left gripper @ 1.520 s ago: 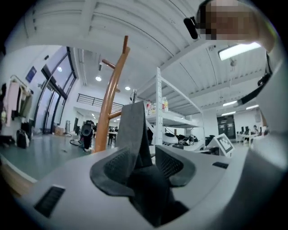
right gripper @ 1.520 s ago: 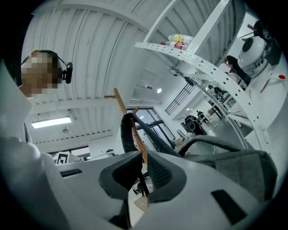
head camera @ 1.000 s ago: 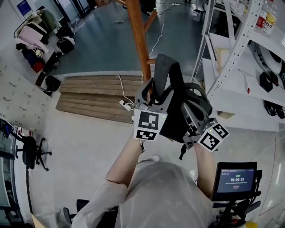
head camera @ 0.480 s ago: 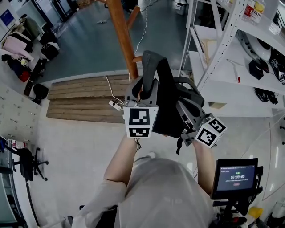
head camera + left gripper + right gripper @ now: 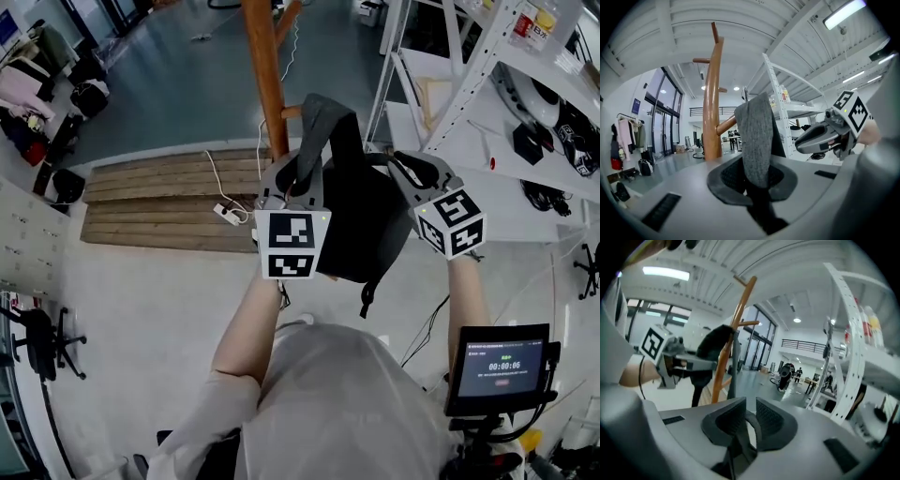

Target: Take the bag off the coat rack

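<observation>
The bag hangs from a coat rack peg by its grey strap, so the left claw is clenching that to lift it, while the right claw is easing open around a thin strap

Bag between coat rack on left and shelving on right; wooden platform farther left.

Count: one bag, one coat rack, one power strip on floor, one lit screen.
</observation>
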`<state>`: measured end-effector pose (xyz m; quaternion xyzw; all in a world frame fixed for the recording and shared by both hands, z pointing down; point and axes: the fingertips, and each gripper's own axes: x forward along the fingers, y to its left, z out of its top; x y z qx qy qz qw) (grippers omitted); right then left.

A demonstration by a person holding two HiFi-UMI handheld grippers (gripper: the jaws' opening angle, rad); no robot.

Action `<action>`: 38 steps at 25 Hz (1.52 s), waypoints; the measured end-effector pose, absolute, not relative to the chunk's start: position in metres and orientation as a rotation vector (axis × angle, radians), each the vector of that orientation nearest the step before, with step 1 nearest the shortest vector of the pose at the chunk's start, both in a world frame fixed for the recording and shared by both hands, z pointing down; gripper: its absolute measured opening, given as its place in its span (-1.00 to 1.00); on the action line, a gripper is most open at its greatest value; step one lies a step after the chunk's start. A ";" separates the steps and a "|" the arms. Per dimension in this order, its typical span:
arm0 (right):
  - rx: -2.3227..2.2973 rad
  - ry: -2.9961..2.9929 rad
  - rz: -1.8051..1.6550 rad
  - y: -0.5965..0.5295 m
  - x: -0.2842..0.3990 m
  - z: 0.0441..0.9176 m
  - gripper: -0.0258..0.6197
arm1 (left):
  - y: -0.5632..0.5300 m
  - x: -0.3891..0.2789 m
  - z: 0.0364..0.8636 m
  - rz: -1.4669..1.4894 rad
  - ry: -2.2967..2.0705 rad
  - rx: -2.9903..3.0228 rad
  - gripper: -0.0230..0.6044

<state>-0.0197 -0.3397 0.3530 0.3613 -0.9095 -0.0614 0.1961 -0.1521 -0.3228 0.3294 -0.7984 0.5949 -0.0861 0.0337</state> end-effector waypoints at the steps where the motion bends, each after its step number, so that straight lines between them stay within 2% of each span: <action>1: 0.980 -2.460 -0.256 -0.345 -0.020 0.358 -0.72 | -0.323 -0.152 0.330 -0.260 1.829 -2.460 -0.80; 6: 0.781 -2.102 -0.442 -0.359 -0.014 0.402 -0.69 | -0.323 -0.151 0.330 -0.260 1.818 -2.472 -0.80; 11: 0.736 -2.019 -0.441 -0.372 -0.013 0.428 -0.67 | -0.322 -0.152 0.331 -0.247 1.806 -2.492 -0.80; 13: 0.749 -2.006 -0.457 -0.379 -0.014 0.434 -0.56 | -0.321 -0.153 0.331 -0.243 1.802 -2.502 -0.80; 19: 0.720 -1.960 -0.422 -0.398 -0.017 0.452 -0.56 | -0.316 -0.152 0.326 -0.223 1.786 -2.523 -0.80; 22: 0.746 -1.939 -0.437 -0.402 -0.019 0.456 -0.58 | -0.316 -0.153 0.326 -0.217 1.780 -2.523 -0.80; 24: 0.775 -1.922 -0.444 -0.403 -0.018 0.460 -0.77 | -0.316 -0.152 0.326 -0.214 1.771 -2.525 -0.80; 26: 0.803 -1.912 -0.461 -0.405 -0.018 0.464 -0.88 | -0.317 -0.151 0.326 -0.209 1.769 -2.525 -0.80; 31: 0.865 -1.946 -0.378 -0.406 -0.015 0.473 -0.89 | -0.318 -0.150 0.326 -0.204 1.764 -2.523 -0.80; 38: 0.968 -1.936 -0.447 -0.408 -0.013 0.461 -0.89 | -0.320 -0.152 0.327 -0.199 1.770 -2.511 -0.80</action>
